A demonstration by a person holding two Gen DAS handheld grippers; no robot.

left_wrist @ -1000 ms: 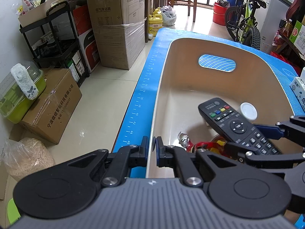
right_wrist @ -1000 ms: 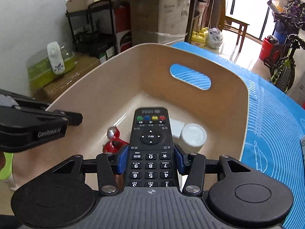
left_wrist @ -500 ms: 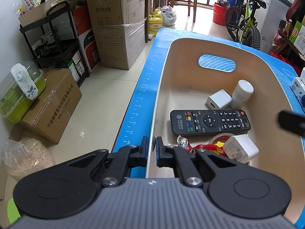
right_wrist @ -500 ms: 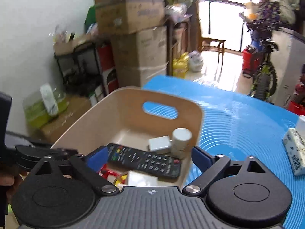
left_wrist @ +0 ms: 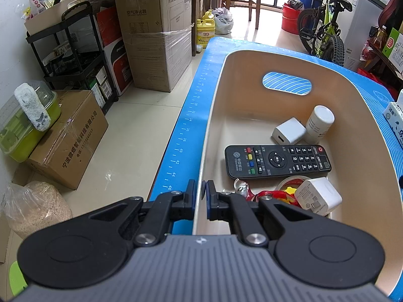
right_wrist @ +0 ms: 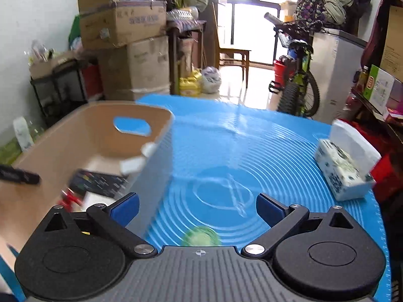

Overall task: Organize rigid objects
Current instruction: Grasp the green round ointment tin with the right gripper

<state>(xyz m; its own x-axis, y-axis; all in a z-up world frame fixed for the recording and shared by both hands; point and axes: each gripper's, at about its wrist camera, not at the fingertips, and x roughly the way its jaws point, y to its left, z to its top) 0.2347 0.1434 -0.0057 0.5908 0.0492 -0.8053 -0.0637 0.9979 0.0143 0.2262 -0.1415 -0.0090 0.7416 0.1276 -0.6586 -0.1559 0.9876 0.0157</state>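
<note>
A beige bin [left_wrist: 282, 70] stands on the blue mat. My left gripper [left_wrist: 200, 196] is shut on the bin's near left rim. Inside lie a black remote [left_wrist: 277, 161], a white bottle [left_wrist: 318, 124], two white chargers [left_wrist: 289, 130] [left_wrist: 318, 196] and a red toy [left_wrist: 262, 195]. My right gripper [right_wrist: 197, 207] is open and empty above the mat, right of the bin [right_wrist: 75, 136]. A small green round object [right_wrist: 201, 236] lies blurred on the mat just below it. The remote [right_wrist: 98, 182] shows blurred in the bin.
A tissue pack [right_wrist: 345, 166] lies at the mat's right edge; it also shows in the left wrist view [left_wrist: 395, 123]. Cardboard boxes [left_wrist: 156, 37], a black shelf cart [left_wrist: 73, 58] and a bicycle [left_wrist: 325, 27] stand on the floor beyond the table.
My right gripper let go of the remote into the bin, opened, rose and swung right over the mat. The left gripper stayed shut on the bin rim.
</note>
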